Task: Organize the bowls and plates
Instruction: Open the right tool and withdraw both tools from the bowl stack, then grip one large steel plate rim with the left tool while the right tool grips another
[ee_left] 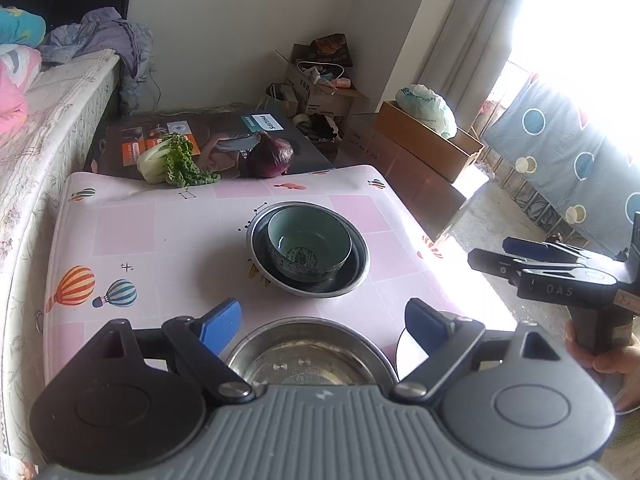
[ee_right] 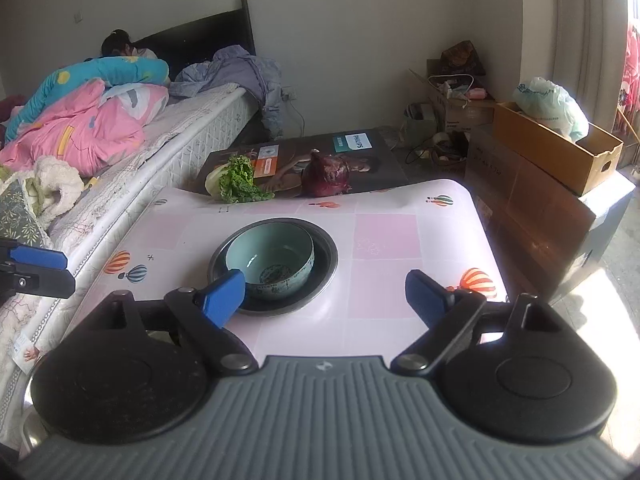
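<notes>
A pale green ceramic bowl sits inside a metal basin in the middle of the pink table; both also show in the right wrist view, the bowl and the basin. A second, empty steel bowl sits at the near table edge, right under my left gripper, which is open and empty above it. My right gripper is open and empty, hovering over the table just short of the basin; it shows at the right in the left wrist view.
A bok choy and a red onion lie at the far table edge beside a Philips box. A bed runs along the left. Cardboard boxes stand to the right.
</notes>
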